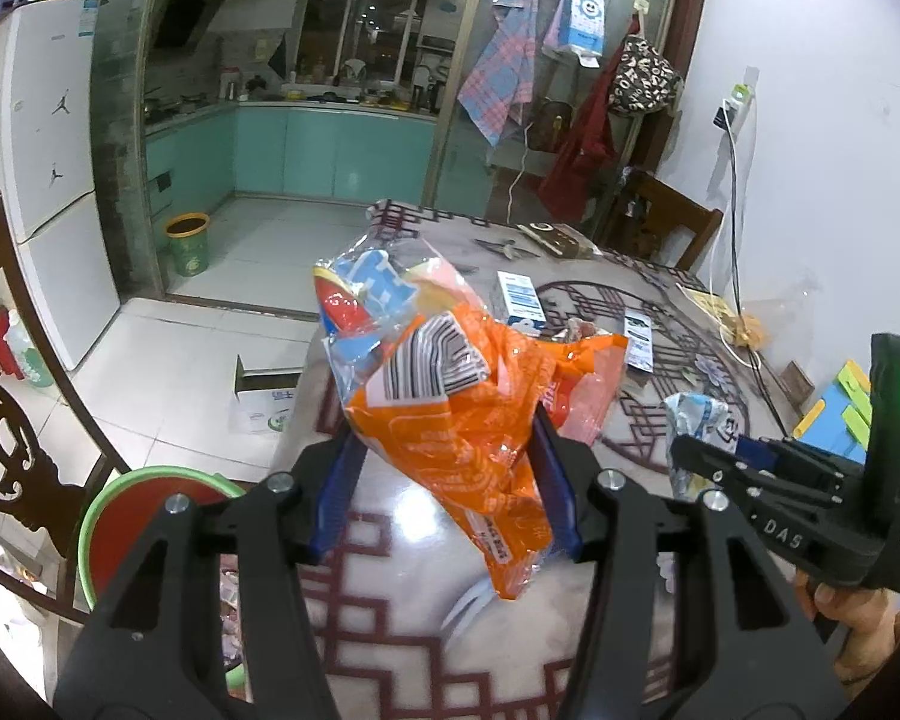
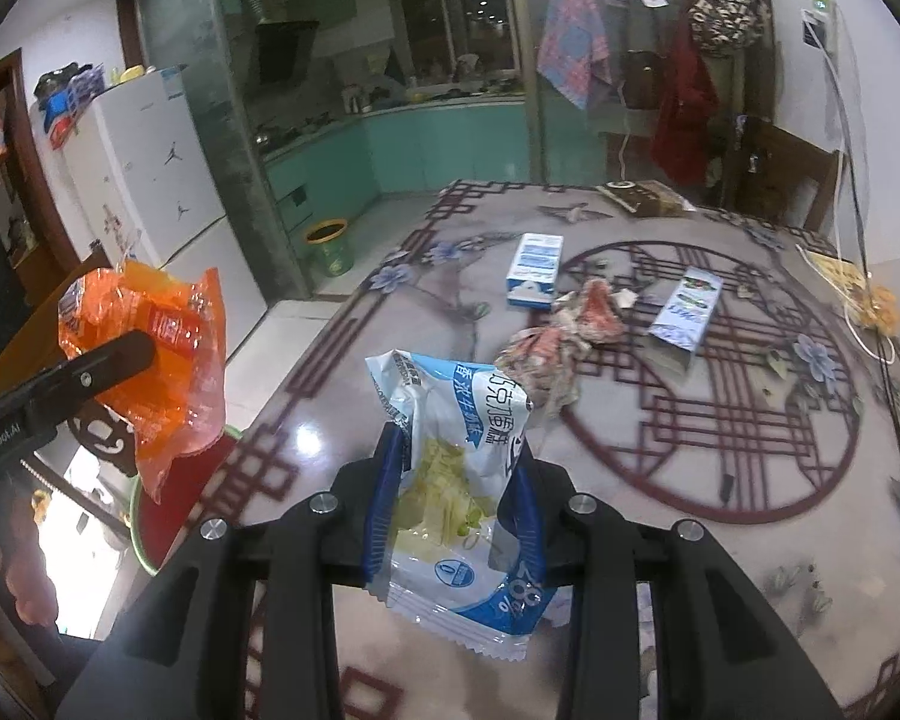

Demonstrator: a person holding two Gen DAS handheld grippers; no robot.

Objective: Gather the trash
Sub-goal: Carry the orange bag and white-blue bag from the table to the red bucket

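light: indoor, ceiling lamp | glare: table | edges: fisheye-warped, dark corners | blur: mild

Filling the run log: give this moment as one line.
left claw: shut on crumpled orange plastic wrapper | right claw: shut on white-blue foil snack packet | green-rimmed red bin: not reached

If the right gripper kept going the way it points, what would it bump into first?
Probably the crumpled paper wad on the table, just beyond the wrapper that the right gripper holds; depth is hard to judge.
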